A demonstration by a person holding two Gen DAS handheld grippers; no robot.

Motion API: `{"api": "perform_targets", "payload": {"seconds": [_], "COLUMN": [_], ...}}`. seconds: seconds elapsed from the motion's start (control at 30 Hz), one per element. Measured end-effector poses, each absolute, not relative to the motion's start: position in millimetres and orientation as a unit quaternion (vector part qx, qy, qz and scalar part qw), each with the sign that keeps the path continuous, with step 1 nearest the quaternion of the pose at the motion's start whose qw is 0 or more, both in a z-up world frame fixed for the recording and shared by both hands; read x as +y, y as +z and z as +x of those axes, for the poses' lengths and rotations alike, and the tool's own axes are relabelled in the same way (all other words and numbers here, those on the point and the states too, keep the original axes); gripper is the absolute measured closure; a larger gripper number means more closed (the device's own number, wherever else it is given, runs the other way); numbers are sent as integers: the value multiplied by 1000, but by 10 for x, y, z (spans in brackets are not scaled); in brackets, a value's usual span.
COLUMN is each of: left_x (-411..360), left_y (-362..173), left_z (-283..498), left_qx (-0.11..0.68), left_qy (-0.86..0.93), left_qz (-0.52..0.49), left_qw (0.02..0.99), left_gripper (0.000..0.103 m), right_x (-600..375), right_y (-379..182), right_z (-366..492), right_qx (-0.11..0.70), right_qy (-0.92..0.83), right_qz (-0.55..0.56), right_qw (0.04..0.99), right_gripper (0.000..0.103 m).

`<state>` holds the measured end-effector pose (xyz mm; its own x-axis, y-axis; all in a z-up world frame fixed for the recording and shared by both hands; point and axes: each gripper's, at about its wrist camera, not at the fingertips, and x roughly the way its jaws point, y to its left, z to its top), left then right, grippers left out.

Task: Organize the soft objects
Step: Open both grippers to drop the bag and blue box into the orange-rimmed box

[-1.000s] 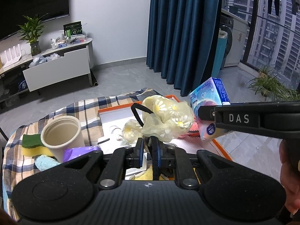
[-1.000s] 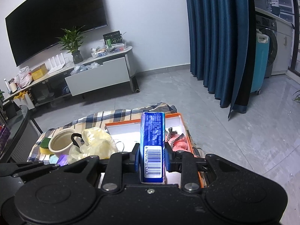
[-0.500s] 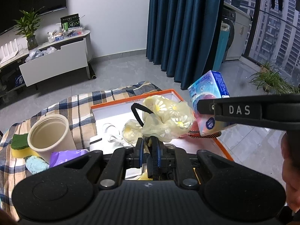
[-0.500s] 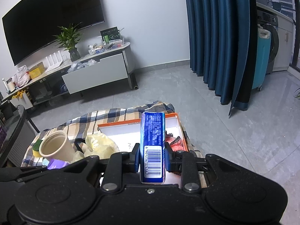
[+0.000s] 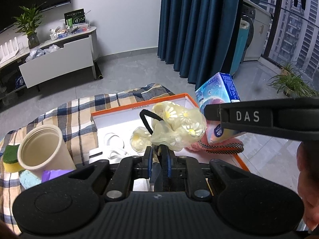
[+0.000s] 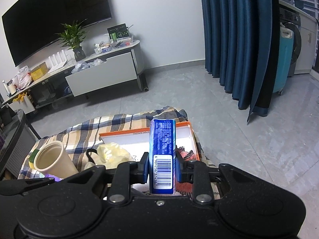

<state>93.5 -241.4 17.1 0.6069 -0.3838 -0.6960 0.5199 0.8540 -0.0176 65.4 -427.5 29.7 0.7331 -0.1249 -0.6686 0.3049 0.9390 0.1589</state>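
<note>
In the left wrist view, the left gripper (image 5: pixel 159 153) is seen with its jaws nearly together, pinched on a yellow daisy-print scrunchie (image 5: pixel 178 127) whose black elastic loop sticks out to the left. The scrunchie is held over an orange-rimmed white box (image 5: pixel 139 109) that sits on a plaid cloth (image 5: pixel 79 111). A pink knitted item (image 5: pixel 217 146) lies in the box's right part, and a white cord (image 5: pixel 113 141) lies on its floor. Only this view shows the broad face of the blue tissue pack (image 5: pixel 217 99), held up over the box's right side by the right gripper's black arm, and the edge of a hand (image 5: pixel 307 195) at far right. A beige paper cup (image 5: pixel 42 147) stands on the cloth beside a green-and-yellow sponge (image 5: pixel 10 157). In the right wrist view, the right gripper (image 6: pixel 162 169) is shown clamped narrowly on the tissue pack (image 6: pixel 162 155), which stands upright with its barcode end toward the camera, something hidden from the other view. The scrunchie (image 6: pixel 111 155) is partly visible at left, between the cup (image 6: pixel 52 159) and the box (image 6: pixel 127 137).
</note>
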Motion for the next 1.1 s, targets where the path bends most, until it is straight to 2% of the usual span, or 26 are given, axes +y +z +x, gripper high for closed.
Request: {"api": "perform_targets", "payload": {"seconds": [0.07, 0.17, 0.33, 0.5, 0.63, 0.77, 1.1], "left_x": [-2437, -2449, -2401, -2315, -2196, -2073, -1537], "left_y": [156, 148, 167, 273, 377, 461, 565], "left_z": [974, 989, 996, 935, 833, 723, 660], "left_qx": [369, 366, 370, 361, 350, 337, 324], "left_qy": [-257, -258, -257, -255, -247, -236, -199], "left_qz": [90, 86, 74, 64, 55, 59, 33], "left_qw": [889, 890, 890, 895, 902, 910, 924], "left_gripper": [80, 62, 60, 47, 40, 34, 33], "right_x": [-4295, -4344, -4371, -4311, -4217, -4065, -3506], "right_y": [294, 314, 385, 480, 573, 632, 755], "right_z": [690, 687, 592, 455, 321, 257, 251], "right_qx": [347, 337, 323, 310, 300, 298, 299], "right_qy": [-110, -111, -121, -127, -123, -108, -60], "right_qz": [129, 135, 132, 124, 126, 123, 112], "right_qw": [922, 925, 929, 934, 937, 940, 946], "right_gripper": [69, 68, 68, 68, 68, 67, 67]}}
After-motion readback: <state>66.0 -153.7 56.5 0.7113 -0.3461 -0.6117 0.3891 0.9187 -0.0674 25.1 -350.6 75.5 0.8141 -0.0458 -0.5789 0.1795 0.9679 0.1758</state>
